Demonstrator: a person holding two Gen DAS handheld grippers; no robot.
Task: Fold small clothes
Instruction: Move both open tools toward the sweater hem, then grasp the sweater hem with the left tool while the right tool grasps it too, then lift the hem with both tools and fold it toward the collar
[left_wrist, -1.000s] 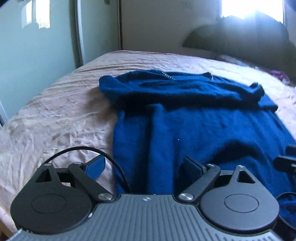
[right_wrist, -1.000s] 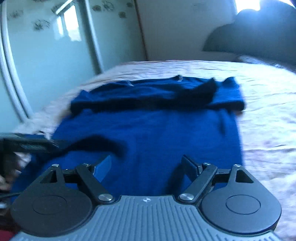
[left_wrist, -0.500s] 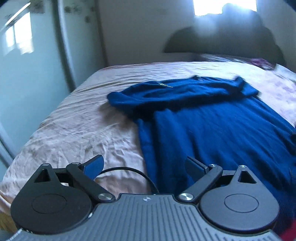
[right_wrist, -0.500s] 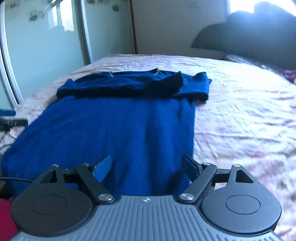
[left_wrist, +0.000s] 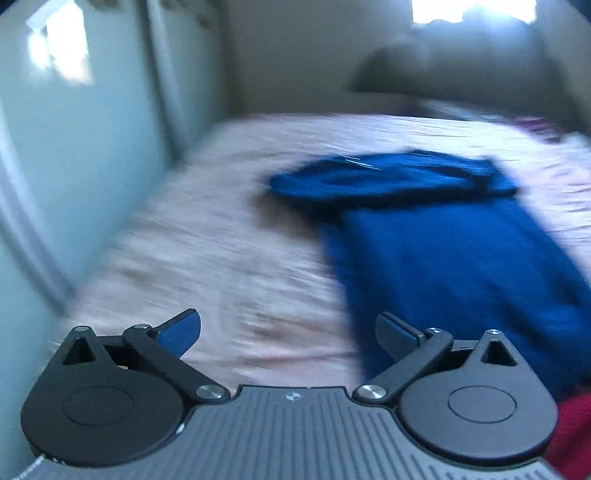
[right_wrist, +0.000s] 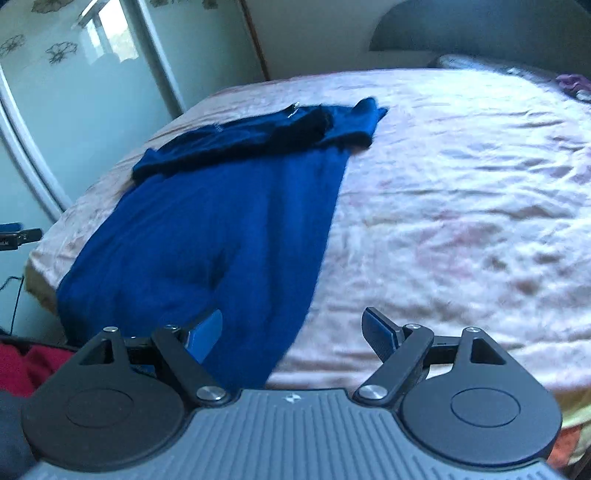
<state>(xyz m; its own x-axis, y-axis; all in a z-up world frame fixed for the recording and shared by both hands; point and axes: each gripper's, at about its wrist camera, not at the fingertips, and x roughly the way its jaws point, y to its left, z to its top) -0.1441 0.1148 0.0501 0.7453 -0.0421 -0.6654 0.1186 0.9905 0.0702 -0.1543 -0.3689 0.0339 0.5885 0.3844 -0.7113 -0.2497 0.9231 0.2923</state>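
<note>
A dark blue garment (right_wrist: 221, 206) lies flat on the pink bed (right_wrist: 461, 184), its sleeves folded across the far end. In the left wrist view, which is blurred, the garment (left_wrist: 443, 251) lies ahead to the right. My left gripper (left_wrist: 288, 328) is open and empty above the bed's near edge, left of the garment. My right gripper (right_wrist: 291, 328) is open and empty above the garment's near right edge. The left gripper's tip (right_wrist: 18, 234) shows at the far left of the right wrist view.
Pale green wardrobe doors (right_wrist: 92, 92) run along the bed's left side. A dark headboard (right_wrist: 480, 29) stands at the far end. Red cloth (right_wrist: 26, 369) shows at the bottom left, below the bed's edge. A purple item (right_wrist: 572, 81) lies at the far right.
Both grippers have pulled back and up from the garment. The left has swung left off the cloth; the right has shifted right, over the garment's right edge. The garment has not moved.
</note>
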